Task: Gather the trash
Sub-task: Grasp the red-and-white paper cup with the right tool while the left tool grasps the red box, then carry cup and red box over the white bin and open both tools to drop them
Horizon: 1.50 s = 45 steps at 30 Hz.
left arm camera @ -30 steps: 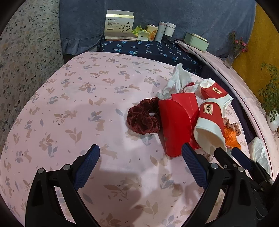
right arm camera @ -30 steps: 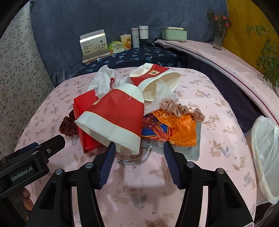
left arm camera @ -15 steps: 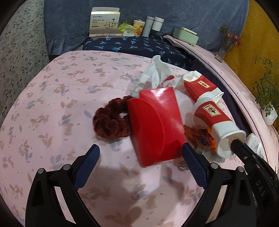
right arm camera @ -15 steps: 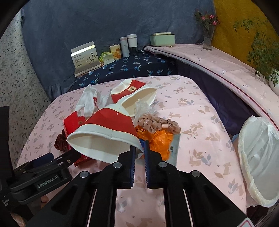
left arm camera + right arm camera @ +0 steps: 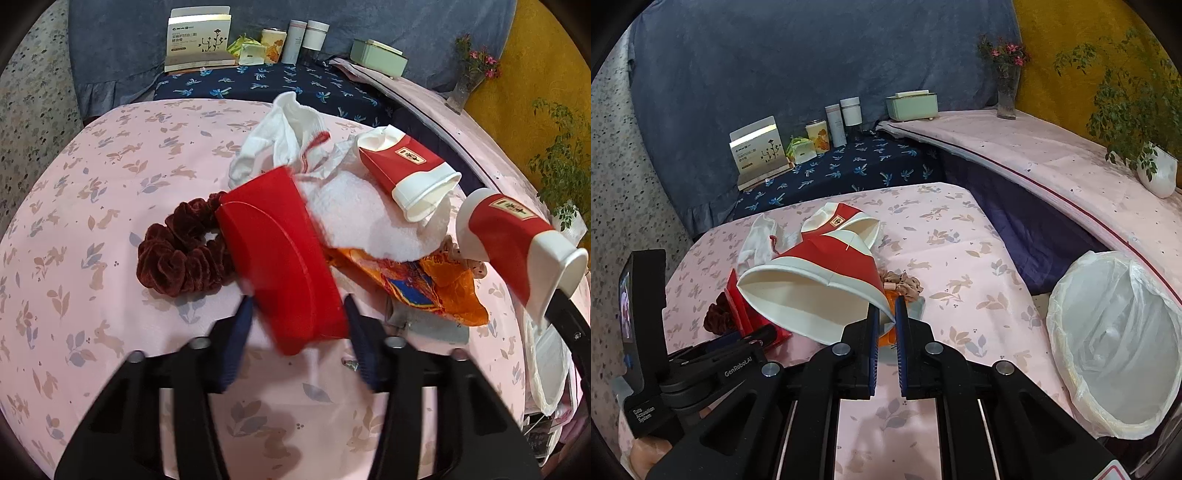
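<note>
Pink rabbit-print cloth (image 5: 110, 177) covers the table where the litter lies heaped. Since a moment ago the right gripper (image 5: 886, 321) has pinched shut on the rim of a red-and-white paper cup (image 5: 812, 288) and lifted it clear, ready for the lined bin (image 5: 1115, 354) at the near right. Meanwhile the left gripper (image 5: 297, 325) has narrowed around the red card envelope (image 5: 280, 258), blurred, contact uncertain. Its body reads "GenRobot.AI" and "Data Acquisition System"; the cup's label is illegible.
</note>
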{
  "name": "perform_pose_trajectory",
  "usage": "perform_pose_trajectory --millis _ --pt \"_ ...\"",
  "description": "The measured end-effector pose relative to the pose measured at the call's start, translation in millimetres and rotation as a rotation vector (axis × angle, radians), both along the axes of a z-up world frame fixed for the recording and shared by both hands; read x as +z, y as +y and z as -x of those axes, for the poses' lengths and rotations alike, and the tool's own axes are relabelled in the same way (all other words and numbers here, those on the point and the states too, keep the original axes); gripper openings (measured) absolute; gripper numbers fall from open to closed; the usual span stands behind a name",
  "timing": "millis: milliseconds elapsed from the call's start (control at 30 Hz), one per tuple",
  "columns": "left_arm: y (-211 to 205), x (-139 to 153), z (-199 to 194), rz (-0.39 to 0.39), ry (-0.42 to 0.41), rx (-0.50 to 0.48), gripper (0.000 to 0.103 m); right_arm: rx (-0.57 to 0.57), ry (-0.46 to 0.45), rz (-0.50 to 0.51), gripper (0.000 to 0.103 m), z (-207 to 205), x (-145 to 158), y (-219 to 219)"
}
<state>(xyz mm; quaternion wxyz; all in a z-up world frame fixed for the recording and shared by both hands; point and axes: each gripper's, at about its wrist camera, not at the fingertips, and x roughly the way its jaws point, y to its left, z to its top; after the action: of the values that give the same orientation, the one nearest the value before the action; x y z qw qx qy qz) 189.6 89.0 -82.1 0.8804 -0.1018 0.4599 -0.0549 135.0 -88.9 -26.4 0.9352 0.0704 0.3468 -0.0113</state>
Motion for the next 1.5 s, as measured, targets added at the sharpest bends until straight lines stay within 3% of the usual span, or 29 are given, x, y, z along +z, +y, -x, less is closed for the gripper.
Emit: perform_pose_trajectory --millis 33,133,200,900,1500 --pt "-1.4 0.0 0.9 0.003 0.003 -0.001 0.031 -0.004 -0.002 -0.001 0.008 1.0 0.7 -2.1" --pt "-4.6 5.6 6.5 -0.007 -0.014 0.004 0.01 -0.013 -0.007 -0.004 0.008 4.1 2.7 -7.2" --pt "-6.7 8.0 8.9 0.005 -0.014 -0.008 0.004 -0.02 -0.011 -0.009 0.008 7.0 4.0 -11.3" --pt "-50.8 57.8 44.8 0.018 -0.113 -0.089 0.0 -0.116 -0.075 -0.047 0.008 42.1 26.5 -69.4" --pt "-189.8 76.7 65.5 0.001 -0.143 -0.334 0.0 -0.316 -0.097 -0.075 0.008 95.2 29.1 -174.8"
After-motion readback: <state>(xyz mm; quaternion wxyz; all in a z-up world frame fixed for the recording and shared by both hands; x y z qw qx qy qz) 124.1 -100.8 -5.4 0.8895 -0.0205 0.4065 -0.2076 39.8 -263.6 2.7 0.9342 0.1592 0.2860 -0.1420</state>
